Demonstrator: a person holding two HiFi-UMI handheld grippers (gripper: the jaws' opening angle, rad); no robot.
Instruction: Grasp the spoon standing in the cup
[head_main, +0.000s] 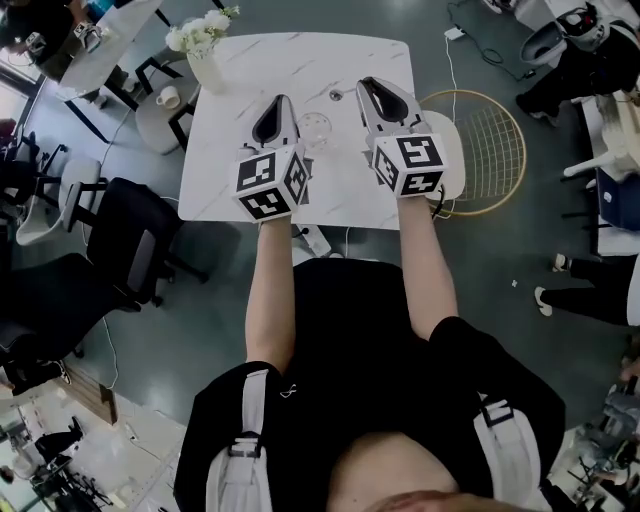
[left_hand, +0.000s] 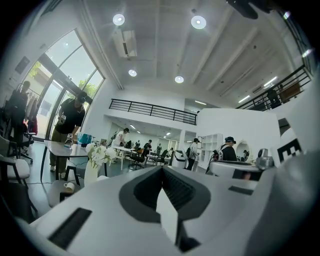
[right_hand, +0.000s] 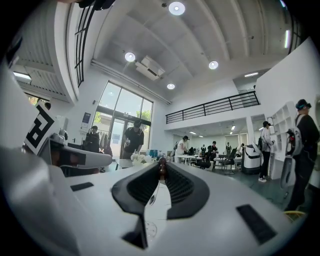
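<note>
A clear glass cup (head_main: 315, 128) stands on the white marble table (head_main: 250, 70) between my two grippers. My right gripper (head_main: 366, 82) is shut on the spoon (right_hand: 161, 167). The spoon's dark handle end sticks up between the tips, and its bowl (right_hand: 151, 200) hangs below them over the table. In the head view the spoon's bowl (head_main: 335, 95) shows just left of the right tips, beyond the cup. The cup's rim (right_hand: 148, 230) is low in the gap of the right gripper (right_hand: 161, 172). My left gripper (head_main: 281, 99) hovers left of the cup, shut and empty, tips (left_hand: 162, 169) meeting.
A vase of white flowers (head_main: 205, 55) stands on the table's far left corner. A gold wire chair (head_main: 485, 150) is to the right of the table. Left of it are a stool with a white mug (head_main: 168, 97) and black office chairs (head_main: 130, 245). People stand in the room beyond.
</note>
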